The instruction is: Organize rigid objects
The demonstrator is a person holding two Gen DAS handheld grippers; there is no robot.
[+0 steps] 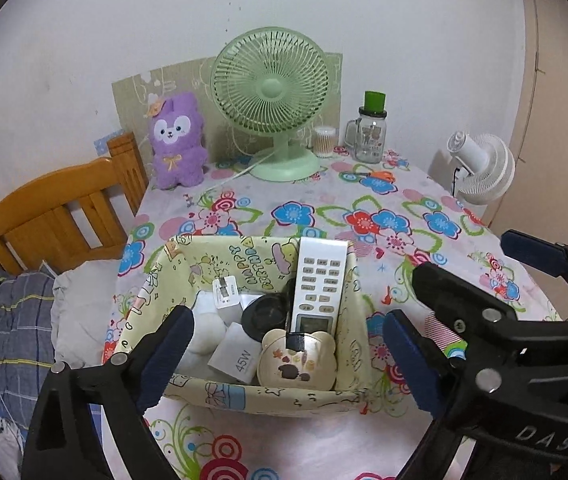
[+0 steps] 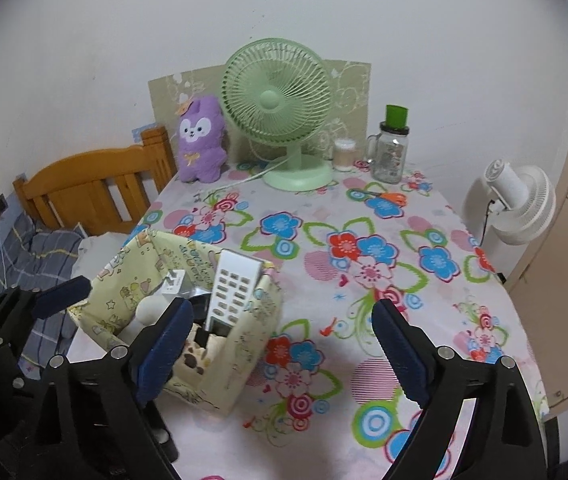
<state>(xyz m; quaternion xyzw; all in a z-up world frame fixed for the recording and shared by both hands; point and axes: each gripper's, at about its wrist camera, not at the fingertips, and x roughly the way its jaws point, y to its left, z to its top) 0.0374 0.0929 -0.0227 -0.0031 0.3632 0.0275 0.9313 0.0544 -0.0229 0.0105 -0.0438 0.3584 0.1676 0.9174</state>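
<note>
Behind basket (image 1: pixel 243 394), green fan (image 1: pixel 269 92)

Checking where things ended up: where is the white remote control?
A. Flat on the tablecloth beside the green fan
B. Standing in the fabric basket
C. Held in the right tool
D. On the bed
B: the remote control stands on end in the fabric basket, leaning against its right wall among the other items.

Both tools are matte black plastic clamps. The left gripper (image 1: pixel 284 356) fills the lower corners of its frame, its fingers (image 1: pixel 163 360) faced with ribbed navy-blue pads and pinned with round silver rivets. The right gripper (image 2: pixel 279 356) looks identical; in the left view's lower right its black body carries raised grey letters "DAS".
</note>
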